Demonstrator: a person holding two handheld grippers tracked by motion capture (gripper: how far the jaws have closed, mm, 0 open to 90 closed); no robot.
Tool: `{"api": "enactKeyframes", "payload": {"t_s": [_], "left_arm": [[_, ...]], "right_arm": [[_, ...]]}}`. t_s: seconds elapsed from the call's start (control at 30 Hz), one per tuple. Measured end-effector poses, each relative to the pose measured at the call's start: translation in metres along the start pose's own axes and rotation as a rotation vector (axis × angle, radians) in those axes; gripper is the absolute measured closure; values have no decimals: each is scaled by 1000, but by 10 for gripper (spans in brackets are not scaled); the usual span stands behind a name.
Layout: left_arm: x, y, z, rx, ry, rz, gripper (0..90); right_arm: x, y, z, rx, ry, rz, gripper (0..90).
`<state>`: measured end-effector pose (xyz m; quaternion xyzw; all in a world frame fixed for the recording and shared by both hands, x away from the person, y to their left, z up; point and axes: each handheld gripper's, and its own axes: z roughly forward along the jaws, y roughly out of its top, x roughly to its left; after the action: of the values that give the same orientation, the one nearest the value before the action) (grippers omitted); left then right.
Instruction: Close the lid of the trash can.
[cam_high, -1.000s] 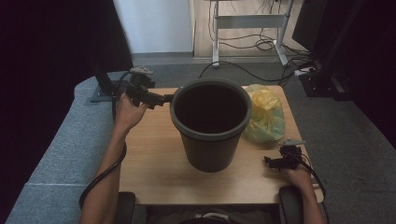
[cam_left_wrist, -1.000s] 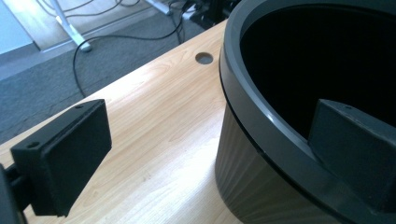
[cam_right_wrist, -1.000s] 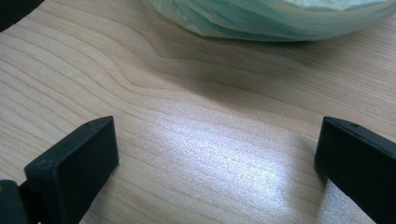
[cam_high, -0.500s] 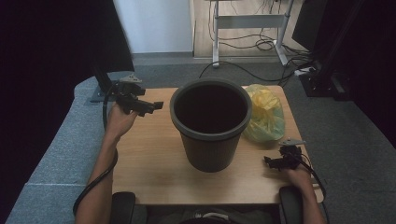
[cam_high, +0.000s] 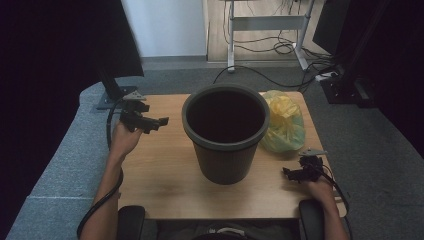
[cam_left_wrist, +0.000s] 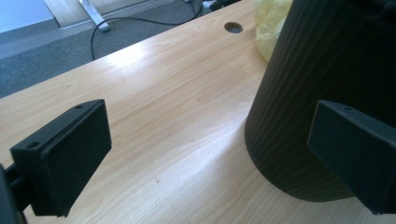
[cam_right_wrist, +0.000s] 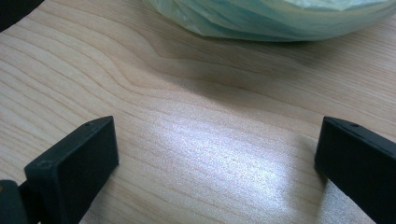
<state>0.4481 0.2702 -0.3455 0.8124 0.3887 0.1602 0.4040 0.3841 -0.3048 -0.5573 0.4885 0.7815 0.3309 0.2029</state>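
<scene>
**On the table: bin in the middle, both grippers wide open**

Far left, above the wooden table (cam_high: 160, 175): left gripper (cam_high: 159, 122), held up off the wood in a hand (cam_high: 124, 140). Jaws spread wide, nothing between them. Pointed at the side of the black bin (cam_high: 226, 150), near it but not touching. From the left gripper view: ribbed bin wall just behind one jaw, bare wood behind the other.

Middle of the table: the black bin, standing upright, top open. Too dark inside to tell what lies at the bottom.

Just right of the bin, tucked close against its rim: yellow-green plastic bag (cam_high: 285, 125), soft and lumpy, lying on the wood.

Front right, near the table edge: right gripper (cam_high: 292, 173), low over the wood. Jaws wide apart here too, holding nothing. Aimed toward the bag, with bare wood in between.

What could go wrong:
- Bin: tall and light-looking. Might tip toward the bag if pushed high up from the left. Too round and wide to squeeze around the wall, so likely to slip unless pinched at the rim.
- Bag: thin and slippery. Might tear or slide out if grabbed by only a tiny bit. Might also snag on the rim and drag the bin along.
</scene>
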Motion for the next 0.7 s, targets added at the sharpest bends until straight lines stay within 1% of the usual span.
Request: {"api": "enactKeyframes", "payload": {"t_s": [0.47, 0.7], "left_arm": [[9, -33, 9, -2, 24, -33, 0], [12, -48, 14, -6, 26, -45, 0]], "right_arm": [[0, 0, 0, 0, 0, 0, 0], [0, 0, 0, 0, 0, 0, 0]]}}
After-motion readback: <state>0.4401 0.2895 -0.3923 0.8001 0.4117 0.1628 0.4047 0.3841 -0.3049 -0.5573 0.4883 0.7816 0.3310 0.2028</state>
